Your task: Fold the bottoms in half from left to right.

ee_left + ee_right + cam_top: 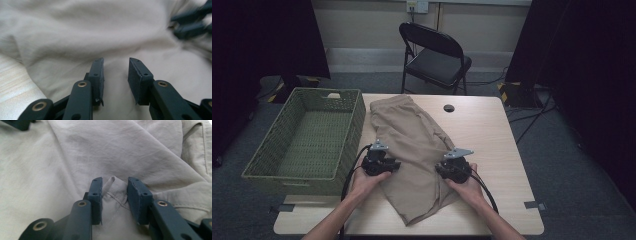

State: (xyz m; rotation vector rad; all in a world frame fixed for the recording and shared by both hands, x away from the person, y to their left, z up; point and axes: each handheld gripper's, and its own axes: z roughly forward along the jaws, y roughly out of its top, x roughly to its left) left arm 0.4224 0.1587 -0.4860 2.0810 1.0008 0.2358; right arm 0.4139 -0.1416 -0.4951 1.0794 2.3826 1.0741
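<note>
Two forearms enter from the bottom edge of the high view, each hand working a pair of tongs over a beige garment spread on a pale wooden desk (492, 130). At far left, a green woven basket (357, 107) stands on the desk's left edge with nothing visible inside it; its right wall sits just beside the cloth. Next, the left tongs (396, 165) rest at the garment's left edge, jaws partly spread with cloth lying beneath the gap; the left gripper view shows no fold caught between the pads. The garment (409, 145), apparently shorts or trousers, lies diagonally down the middle of the desk, wrinkled and folded over itself, its near end reaching almost to the front edge. Which parts lie underneath cannot be told. To the right, the right tongs (440, 169) sit at the garment's right edge; the right gripper view shows a stitched fold (113, 188) raised between the partly spread jaws, pads not visibly pressing it. Behind the desk, a black folding chair (437, 55) stands in dim light, its surroundings dark.
</note>
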